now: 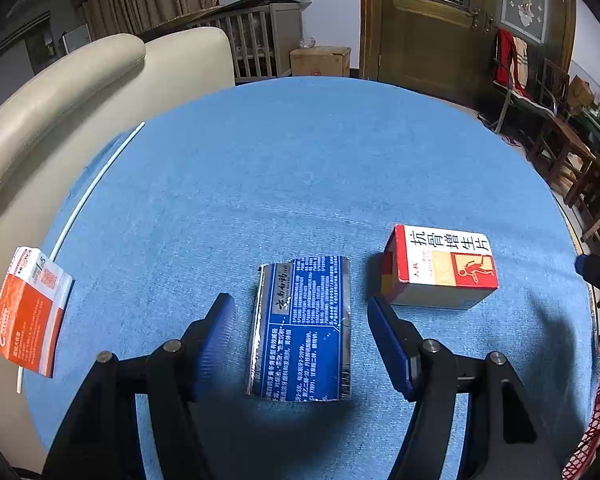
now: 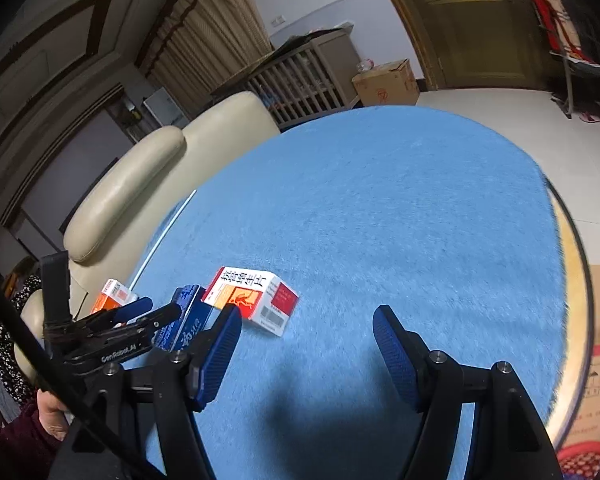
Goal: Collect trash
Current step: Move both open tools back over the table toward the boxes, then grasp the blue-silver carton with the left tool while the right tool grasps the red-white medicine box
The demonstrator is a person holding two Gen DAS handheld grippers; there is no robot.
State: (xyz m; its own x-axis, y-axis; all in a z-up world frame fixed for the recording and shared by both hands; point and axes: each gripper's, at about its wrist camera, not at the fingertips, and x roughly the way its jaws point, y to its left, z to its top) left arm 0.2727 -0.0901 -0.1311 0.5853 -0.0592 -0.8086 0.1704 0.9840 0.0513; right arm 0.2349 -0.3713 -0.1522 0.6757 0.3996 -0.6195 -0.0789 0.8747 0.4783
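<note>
- Flattened blue-and-silver foil carton (image 1: 302, 330) lies between the spread fingers of the left gripper (image 1: 301, 308), untouched.
- Orange-and-white box (image 1: 28, 310) overhangs the left rim of the blue-clothed round table (image 1: 320, 160).
- Red-and-white box (image 1: 440, 266), printed 抗骨增生片, sits just right.
- Right gripper (image 2: 306, 320) gapes wide, empty, over bare cloth; "GenRobot.AI" reads on the left tool.

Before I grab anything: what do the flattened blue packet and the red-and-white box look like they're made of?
Flattened blue packet: seemingly thin glossy card or foil-lined paper; silvery edges glint, and it lies crushed flat with a torn top edge.

Red-and-white box: looks like printed paperboard with a smooth, slightly glossy finish; crisp folded corners, and it holds its shape on the blue tablecloth.
</note>
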